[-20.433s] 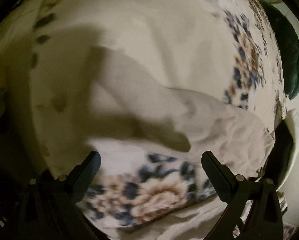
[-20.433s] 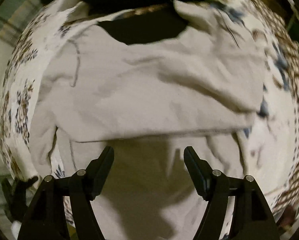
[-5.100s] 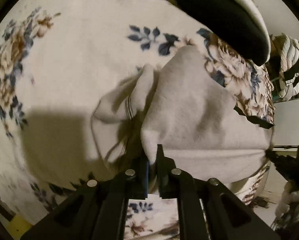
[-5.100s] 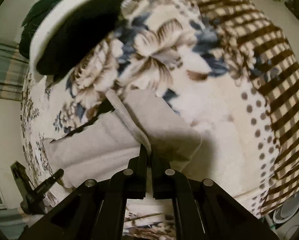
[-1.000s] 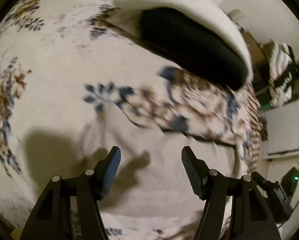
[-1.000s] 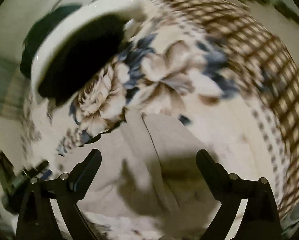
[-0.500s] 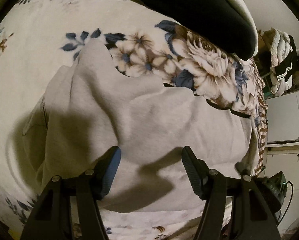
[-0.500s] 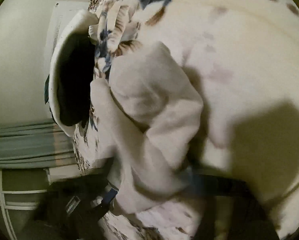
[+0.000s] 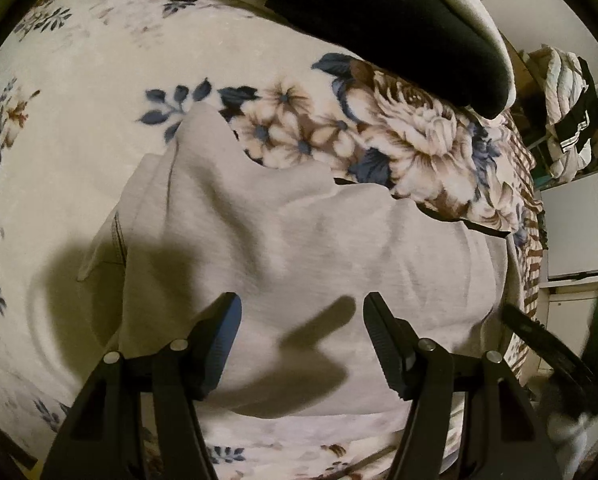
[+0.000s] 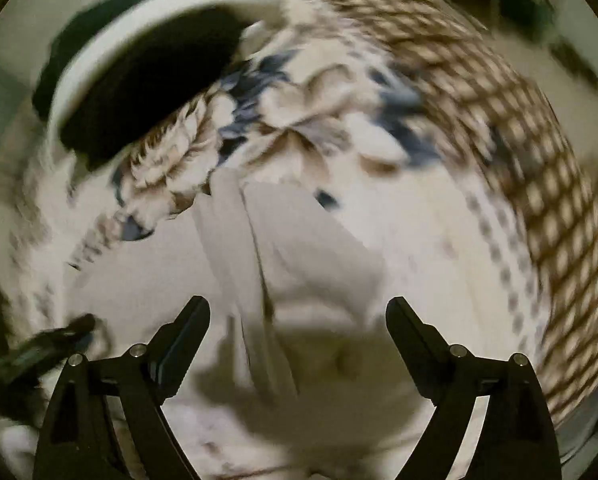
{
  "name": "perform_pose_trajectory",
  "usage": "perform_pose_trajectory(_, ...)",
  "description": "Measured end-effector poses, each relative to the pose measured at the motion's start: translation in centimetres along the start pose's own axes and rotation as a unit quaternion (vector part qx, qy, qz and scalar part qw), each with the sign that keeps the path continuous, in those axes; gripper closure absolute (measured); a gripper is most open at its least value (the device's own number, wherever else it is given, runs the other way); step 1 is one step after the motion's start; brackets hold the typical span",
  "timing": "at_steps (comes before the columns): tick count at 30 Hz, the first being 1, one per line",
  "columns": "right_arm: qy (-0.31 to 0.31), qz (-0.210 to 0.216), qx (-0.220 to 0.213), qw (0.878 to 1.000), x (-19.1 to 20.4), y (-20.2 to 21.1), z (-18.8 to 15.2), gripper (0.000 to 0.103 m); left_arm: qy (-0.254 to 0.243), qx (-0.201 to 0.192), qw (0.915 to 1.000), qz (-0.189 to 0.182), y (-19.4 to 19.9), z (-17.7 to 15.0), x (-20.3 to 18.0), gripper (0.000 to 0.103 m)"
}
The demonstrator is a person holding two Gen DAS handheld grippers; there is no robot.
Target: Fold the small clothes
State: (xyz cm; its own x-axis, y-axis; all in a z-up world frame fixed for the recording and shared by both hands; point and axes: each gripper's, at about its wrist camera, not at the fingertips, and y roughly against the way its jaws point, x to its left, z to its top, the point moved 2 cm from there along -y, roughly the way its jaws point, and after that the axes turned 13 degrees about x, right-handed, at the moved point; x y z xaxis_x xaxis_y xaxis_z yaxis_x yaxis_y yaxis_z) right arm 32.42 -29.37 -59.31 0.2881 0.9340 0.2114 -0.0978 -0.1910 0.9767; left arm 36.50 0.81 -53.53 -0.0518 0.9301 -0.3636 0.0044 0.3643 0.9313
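A light grey garment [image 9: 299,240] lies folded on a floral blanket [image 9: 99,80]. My left gripper [image 9: 302,312] is open and empty just above its near part. In the blurred right wrist view the same grey garment [image 10: 299,264] lies below my right gripper [image 10: 298,312], which is open and empty above it. The right gripper's dark body [image 9: 555,352] shows at the right edge of the left wrist view.
A black cushion with a white rim [image 9: 379,28] lies at the far side of the blanket; it also shows in the right wrist view [image 10: 147,88]. A brown checked border [image 10: 519,140] runs along the blanket's right side. Clothes [image 9: 567,108] hang beyond the bed.
The left gripper has stayed open over the garment and hardly moved. The right wrist view has swung from a tilted side look at the bunched garment to a level, blurred look with open jaws.
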Motion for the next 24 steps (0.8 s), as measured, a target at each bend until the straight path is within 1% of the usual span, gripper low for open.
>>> perform_pose_trajectory(1, 0.022, -0.021, 0.025, 0.999, 0.9, -1.6, 1.2, 0.014, 0.000, 0.000, 1.0000, 0.000, 0.0, 0.0, 0.1, 0.042)
perform_pose_trajectory(2, 0.039, -0.012, 0.047, 0.998, 1.4, -2.9, 2.1, 0.041, -0.002, 0.001, 1.0000, 0.001, 0.0, 0.0, 0.1, 0.042)
perform_pose_trajectory(3, 0.048, 0.013, 0.059, 0.997, 1.6, -3.7, 2.6, 0.061, -0.005, 0.002, 1.0000, 0.004, 0.0, 0.0, 0.0, 0.042)
perform_pose_trajectory(4, 0.042, 0.033, 0.062, 0.997, 2.0, -3.8, 3.3, 0.077, -0.006, 0.001, 1.0000, 0.006, 0.0, 0.0, 0.0, 0.042)
perform_pose_trajectory(5, 0.020, 0.065, 0.057, 0.996, 1.7, -3.4, 3.3, 0.082, -0.008, 0.001, 1.0000, 0.005, 0.0, 0.1, 0.0, 0.042)
perform_pose_trajectory(6, 0.003, 0.100, 0.059, 0.993, 1.3, -3.0, 3.1, 0.083, -0.009, 0.001, 1.0000, 0.003, 0.0, 0.1, 0.2, 0.042)
perform_pose_trajectory(7, -0.039, 0.191, 0.071, 0.978, 0.1, -2.6, 3.0, 0.085, -0.008, 0.001, 1.0000, 0.000, -0.1, 0.2, 0.3, 0.042)
perform_pose_trajectory(8, -0.077, 0.265, 0.082, 0.958, -1.0, -2.7, 2.9, 0.085, -0.005, 0.003, 1.0000, -0.003, -0.2, 0.3, 0.6, 0.042)
perform_pose_trajectory(9, -0.118, 0.342, 0.093, 0.928, -2.4, -3.0, 2.7, 0.085, -0.004, 0.004, 1.0000, -0.005, -0.3, 0.4, 0.7, 0.042)
perform_pose_trajectory(10, -0.157, 0.427, 0.114, 0.883, -3.7, -4.2, 2.4, 0.085, -0.002, 0.005, 1.0000, -0.008, -0.3, 0.4, 0.9, 0.042)
perform_pose_trajectory(11, -0.189, 0.468, 0.133, 0.853, -4.9, -5.5, 2.2, 0.085, 0.000, 0.008, 0.9999, -0.012, -0.4, 0.5, 1.0, 0.042)
perform_pose_trajectory(12, -0.213, 0.459, 0.144, 0.850, -6.2, -6.9, 2.1, 0.082, 0.002, 0.011, 0.9998, -0.018, -0.5, 0.5, 1.1, 0.042)
perform_pose_trajectory(13, -0.230, 0.413, 0.152, 0.868, -7.5, -8.0, 1.9, 0.074, 0.002, 0.015, 0.9997, -0.020, -0.5, 0.6, 1.1, 0.042)
perform_pose_trajectory(14, -0.232, 0.383, 0.161, 0.879, -8.1, -8.7, 1.9, 0.059, -0.002, 0.016, 0.9997, -0.017, -0.4, 0.6, 1.0, 0.042)
perform_pose_trajectory(15, -0.223, 0.372, 0.167, 0.885, -8.2, -8.9, 2.0, 0.054, -0.004, 0.016, 0.9997, -0.017, -0.3, 0.6, 0.9, 0.042)
perform_pose_trajectory(16, -0.209, 0.348, 0.162, 0.899, -7.8, -8.1, 2.0, 0.044, -0.006, 0.017, 0.9997, -0.018, -0.2, 0.6, 0.9, 0.042)
perform_pose_trajectory(18, -0.159, 0.256, 0.123, 0.945, -6.5, -4.9, 2.5, 0.039, -0.003, 0.019, 0.9996, -0.022, 0.2, 0.7, 1.1, 0.042)
perform_pose_trajectory(19, -0.140, 0.218, 0.101, 0.960, -5.7, -3.5, 2.7, 0.038, 0.003, 0.015, 0.9995, -0.026, 0.8, 0.7, 1.3, 0.042)
perform_pose_trajectory(20, -0.120, 0.186, 0.075, 0.972, -4.9, -2.0, 3.0, 0.035, 0.007, 0.007, 0.9995, -0.032, 1.6, 0.6, 1.6, 0.042)
perform_pose_trajectory(22, -0.075, 0.152, 0.042, 0.985, -2.8, -0.3, 3.9, 0.031, 0.017, -0.017, 0.9992, -0.034, 3.6, 0.4, 2.3, 0.042)
perform_pose_trajectory(23, -0.047, 0.141, 0.038, 0.988, -1.6, -0.4, 4.6, 0.032, 0.020, -0.025, 0.9989, -0.035, 4.2, 0.3, 2.7, 0.042)
perform_pose_trajectory(24, -0.026, 0.137, 0.041, 0.989, -1.0, -0.8, 5.3, 0.035, 0.029, -0.036, 0.9984, -0.032, 5.3, 0.0, 3.6, 0.042)
